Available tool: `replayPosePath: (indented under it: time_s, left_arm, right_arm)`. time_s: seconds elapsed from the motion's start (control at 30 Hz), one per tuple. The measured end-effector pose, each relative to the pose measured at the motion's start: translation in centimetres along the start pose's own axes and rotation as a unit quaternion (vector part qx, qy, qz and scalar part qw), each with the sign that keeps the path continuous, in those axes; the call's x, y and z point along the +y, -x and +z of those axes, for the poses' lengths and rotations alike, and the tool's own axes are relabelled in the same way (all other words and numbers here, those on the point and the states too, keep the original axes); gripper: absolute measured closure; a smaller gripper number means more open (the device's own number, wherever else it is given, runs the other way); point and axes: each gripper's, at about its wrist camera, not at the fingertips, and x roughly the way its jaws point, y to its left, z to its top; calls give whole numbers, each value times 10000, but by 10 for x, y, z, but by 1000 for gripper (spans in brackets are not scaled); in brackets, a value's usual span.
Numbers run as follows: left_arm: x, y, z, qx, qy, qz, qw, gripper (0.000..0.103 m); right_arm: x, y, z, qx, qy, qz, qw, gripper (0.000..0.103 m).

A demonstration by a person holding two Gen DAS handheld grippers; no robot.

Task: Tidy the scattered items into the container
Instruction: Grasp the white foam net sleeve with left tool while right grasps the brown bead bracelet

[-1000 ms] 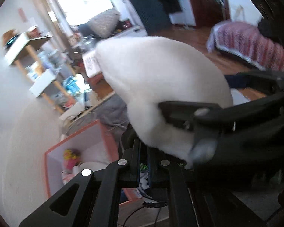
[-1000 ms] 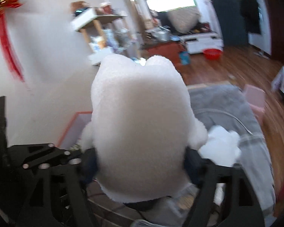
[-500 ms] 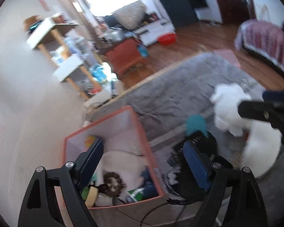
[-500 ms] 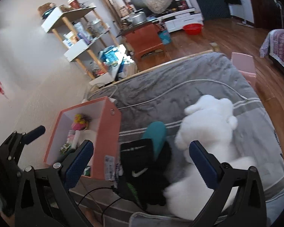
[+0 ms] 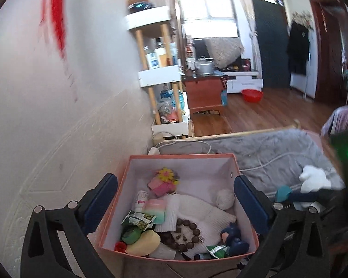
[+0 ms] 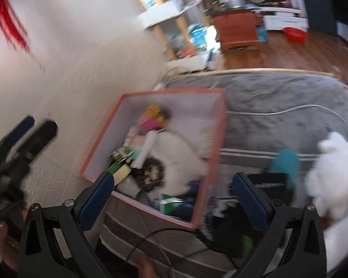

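Observation:
The orange box [image 5: 181, 155] sits against the wall, holding a pink flower toy [image 5: 163, 183], a white knit cloth [image 5: 197, 210], a bead bracelet [image 5: 185, 234] and other small things. My left gripper [image 5: 175, 199] hovers over its near side, its jaws opening, with nothing gripped. My right gripper [image 6: 174, 194] stands open and empty over the box's near right corner [image 6: 197, 222]. A white plush toy [image 6: 334, 173] lies on the blanket to the right, beside a teal sock [image 6: 285, 164] and black socks [image 6: 266, 185]. The left gripper [image 6: 37, 127] also shows at far left.
A grey blanket [image 5: 266, 148] with a white cable [image 5: 278, 159] covers the bed. The white wall runs along the left. A wooden shelf rack [image 5: 160, 74], a red-brown cabinet [image 5: 204, 92] and a red basin [image 5: 251, 95] stand beyond. A black cable [image 6: 150, 234] lies in front of the box.
The white plush toy that filled both views was let go and now lies on the blanket at right. Both grippers have opened and swung left to the box.

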Motion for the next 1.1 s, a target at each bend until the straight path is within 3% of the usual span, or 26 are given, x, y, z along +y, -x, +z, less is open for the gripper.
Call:
replayPosePath:
  time_s: [0.17, 0.43, 0.53, 0.63, 0.7, 0.8, 0.83, 0.9, 0.93, 0.97, 1.03, 1.1]
  left_arm:
    - [31, -37, -12, 191, 112, 93, 9997, 1]
    - [54, -107, -39, 691, 300, -64, 9971, 1]
    - [53, -146, -49, 1158, 242, -302, 9925, 1]
    - [48, -188, -62, 1758, 254, -630, 9821, 1]
    - [45, -215, -72, 2127, 304, -791, 9734, 1]
    - [47, -255, -85, 2595, 441, -844, 9610, 0]
    - [55, -269, -89, 2802, 688, -936, 9529, 0]
    - [71, -300, -106, 3577, 1288, -1231, 9167, 0]
    - [75, -316, -118, 4040, 1370, -1204, 8964, 0]
    - [71, -325, -126, 4320, 1221, -1181, 8857, 0]
    - [52, -331, -134, 4638, 587, -1082, 8774, 0]
    - [34, -328, -140, 4710, 143, -1054, 8757, 1]
  right_arm:
    - [29, -74, 5, 571, 435, -52, 9974, 1]
    - [35, -177, 13, 1507, 1150, -751, 9790, 1]
    - [26, -221, 15, 2066, 1214, -1030, 9654, 1]
    - [3, -273, 3, 2889, 1217, -1349, 9400, 0]
    - [-13, -282, 3, 3011, 927, -1053, 9432, 0]
    - [-18, -280, 3, 2987, 877, -1000, 9450, 0]
    - [-19, -278, 1, 2946, 904, -988, 9462, 1]
    - [-19, -274, 0, 2883, 938, -998, 9477, 6]
    - [-20, -271, 0, 2847, 929, -999, 9489, 8]
    - [-21, -267, 0, 2794, 900, -1007, 9506, 13]
    - [-21, -260, 0, 2688, 875, -1043, 9535, 20]
    - [-16, -250, 0, 2579, 963, -1060, 9555, 41]
